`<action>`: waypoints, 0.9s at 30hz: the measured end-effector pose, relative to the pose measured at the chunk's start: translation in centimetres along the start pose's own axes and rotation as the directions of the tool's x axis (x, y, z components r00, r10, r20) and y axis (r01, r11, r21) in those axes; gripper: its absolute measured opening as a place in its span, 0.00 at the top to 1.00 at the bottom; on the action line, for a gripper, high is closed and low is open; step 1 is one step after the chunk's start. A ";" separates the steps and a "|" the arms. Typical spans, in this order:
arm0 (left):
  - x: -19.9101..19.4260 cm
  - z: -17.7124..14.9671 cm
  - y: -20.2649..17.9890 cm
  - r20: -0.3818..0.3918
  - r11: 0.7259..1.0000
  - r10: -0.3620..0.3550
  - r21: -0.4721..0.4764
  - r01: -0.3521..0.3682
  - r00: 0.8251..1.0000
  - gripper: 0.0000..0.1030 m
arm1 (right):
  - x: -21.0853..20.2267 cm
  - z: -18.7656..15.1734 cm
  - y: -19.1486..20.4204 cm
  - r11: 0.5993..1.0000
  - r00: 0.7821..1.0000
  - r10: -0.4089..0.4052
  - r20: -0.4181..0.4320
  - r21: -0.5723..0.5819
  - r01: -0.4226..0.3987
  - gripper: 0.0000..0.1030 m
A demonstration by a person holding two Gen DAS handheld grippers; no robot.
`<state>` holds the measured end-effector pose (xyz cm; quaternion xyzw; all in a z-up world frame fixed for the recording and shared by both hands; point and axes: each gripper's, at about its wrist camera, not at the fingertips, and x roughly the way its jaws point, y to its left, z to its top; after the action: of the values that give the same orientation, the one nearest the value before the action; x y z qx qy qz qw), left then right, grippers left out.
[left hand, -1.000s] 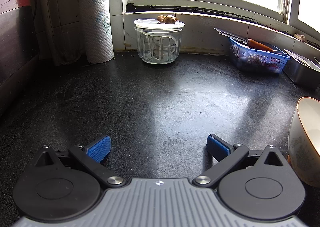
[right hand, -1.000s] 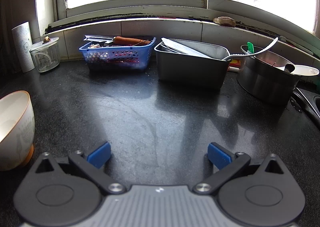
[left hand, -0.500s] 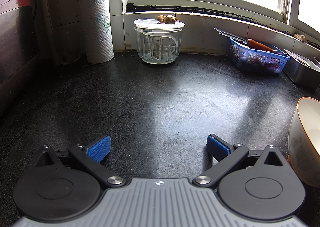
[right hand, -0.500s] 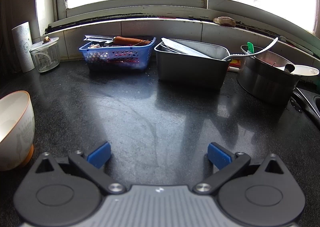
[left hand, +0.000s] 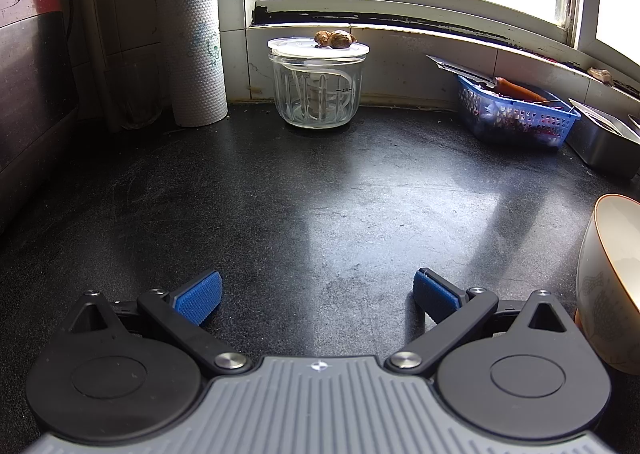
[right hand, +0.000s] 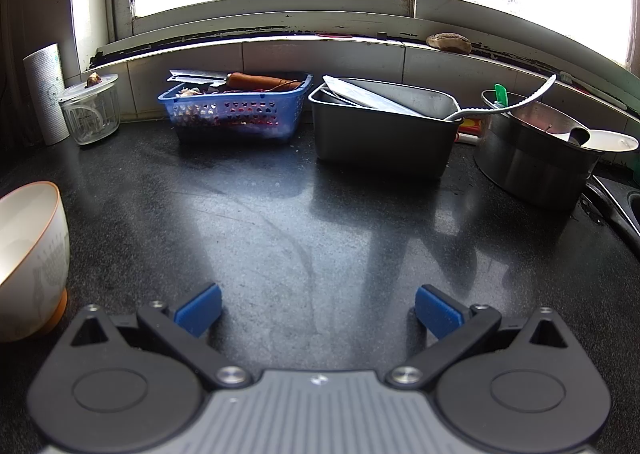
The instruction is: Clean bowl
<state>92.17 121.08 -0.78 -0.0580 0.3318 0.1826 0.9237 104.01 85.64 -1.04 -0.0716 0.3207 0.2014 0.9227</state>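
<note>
While both jaws stand apart, left gripper (left hand: 316, 294) and right gripper (right hand: 318, 308) flank bowl (right hand: 28, 254), at nine o'clock in the right wrist view.

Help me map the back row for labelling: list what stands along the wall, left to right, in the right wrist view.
Paper towel roll → glass jar → blue basket → grey metal tub → steel pot.

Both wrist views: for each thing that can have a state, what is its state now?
left hand-held gripper: open, holds nothing
right hand-held gripper: open, holds nothing
bowl: upright on the counter, untouched, looks empty
glass jar: lid on, brown pieces on the lid
paper towel roll: standing upright
metal pot: uncovered, ladle inside
</note>
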 end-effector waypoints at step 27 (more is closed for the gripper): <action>0.0 0.0 0.0 0.000 1.000 0.000 0.000 0.000 1.000 0.00 | -4.1 0.9 -5.6 0.995 0.997 0.008 0.071 0.099 -0.015 0.00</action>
<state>92.17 121.08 -0.79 -0.0580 0.3319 0.1827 0.9236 103.91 79.44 2.27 -0.0163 0.2978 0.1929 0.9348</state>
